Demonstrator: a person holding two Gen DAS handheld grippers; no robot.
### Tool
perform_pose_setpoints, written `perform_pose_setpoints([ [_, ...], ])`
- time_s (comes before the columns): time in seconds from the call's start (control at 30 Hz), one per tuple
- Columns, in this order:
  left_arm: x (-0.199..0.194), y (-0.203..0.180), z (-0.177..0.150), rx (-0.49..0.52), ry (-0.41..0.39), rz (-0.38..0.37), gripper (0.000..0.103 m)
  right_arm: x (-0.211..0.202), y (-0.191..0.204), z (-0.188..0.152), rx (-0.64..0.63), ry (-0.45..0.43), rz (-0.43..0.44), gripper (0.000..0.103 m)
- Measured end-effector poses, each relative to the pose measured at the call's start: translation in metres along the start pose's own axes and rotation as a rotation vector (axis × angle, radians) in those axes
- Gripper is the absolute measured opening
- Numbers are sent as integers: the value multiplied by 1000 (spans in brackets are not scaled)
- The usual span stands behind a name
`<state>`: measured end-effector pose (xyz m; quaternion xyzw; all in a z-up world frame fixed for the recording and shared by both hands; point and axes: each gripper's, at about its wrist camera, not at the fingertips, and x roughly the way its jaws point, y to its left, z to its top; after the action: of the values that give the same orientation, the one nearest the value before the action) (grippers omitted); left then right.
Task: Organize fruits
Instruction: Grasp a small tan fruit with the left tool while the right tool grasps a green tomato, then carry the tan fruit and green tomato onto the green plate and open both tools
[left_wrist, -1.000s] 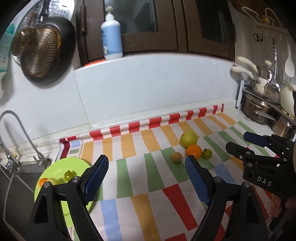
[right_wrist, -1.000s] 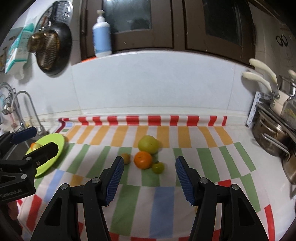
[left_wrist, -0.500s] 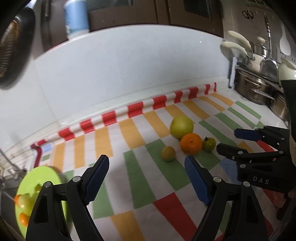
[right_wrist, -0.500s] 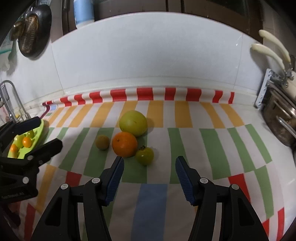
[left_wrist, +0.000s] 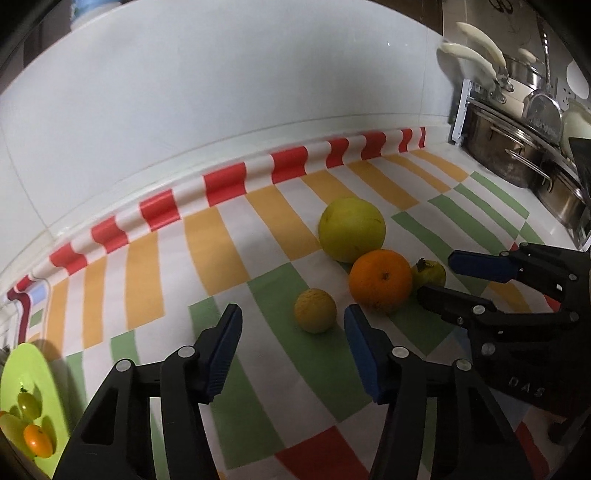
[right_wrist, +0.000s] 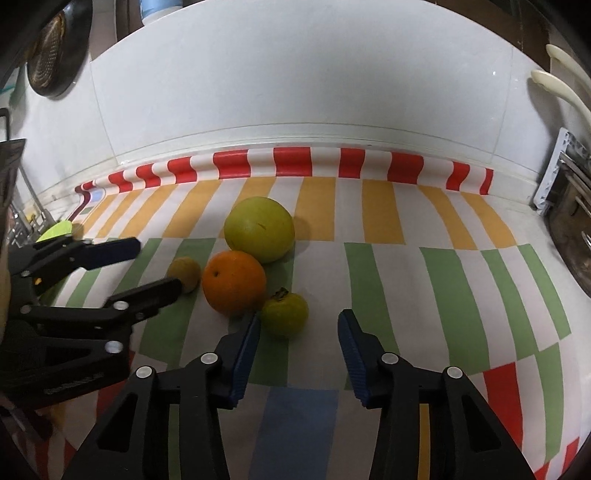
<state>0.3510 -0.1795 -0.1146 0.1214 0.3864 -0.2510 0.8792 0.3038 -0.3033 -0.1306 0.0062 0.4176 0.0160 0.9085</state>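
Four fruits lie together on the striped cloth: a big yellow-green citrus (left_wrist: 351, 229) (right_wrist: 259, 229), an orange (left_wrist: 380, 280) (right_wrist: 234, 282), a small yellow fruit (left_wrist: 315, 310) (right_wrist: 184, 274) and a small green persimmon (left_wrist: 430, 272) (right_wrist: 285, 312). My left gripper (left_wrist: 293, 319) is open, its fingertips either side of the small yellow fruit, just short of it. My right gripper (right_wrist: 299, 325) is open, just before the persimmon, which sits near its left finger. A lime-green plate (left_wrist: 26, 369) at the far left holds several small fruits.
Steel pots (left_wrist: 517, 151) and hanging utensils stand at the right end of the counter. A white tiled wall (right_wrist: 295, 92) runs along the back. A dark pan (right_wrist: 55, 55) hangs at upper left. The sink edge is at far left.
Both grippers have moved forward and down toward the fruit cluster. The fruits now appear much larger and closer. Both stay open.
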Motion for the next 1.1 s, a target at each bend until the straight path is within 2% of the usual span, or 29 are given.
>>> perform_pose_setpoints([
  [0.07, 3, -2, 1, -3, 5, -10, 52, 2, 1, 1, -4, 2, 6, 42],
  [0.23, 10, -3, 3, -12, 24, -20, 36, 5, 1, 3, -5, 1, 21, 36],
  [0.27, 11, -2, 3, -14, 30, -25, 35, 6, 1, 3, -5, 5, 23, 32],
  [0.33, 12, -3, 3, -17, 34, -36, 26, 6, 0, 2, -2, 8, 24, 30],
  [0.67, -11, -2, 1, -40, 21, -25, 26, -10, 4, 3, 9, -20, 28, 30],
  [1.1, -70, 3, -7, -95, -40, 25, 26, -55, 26, 6, -25, -93, 59, 30],
])
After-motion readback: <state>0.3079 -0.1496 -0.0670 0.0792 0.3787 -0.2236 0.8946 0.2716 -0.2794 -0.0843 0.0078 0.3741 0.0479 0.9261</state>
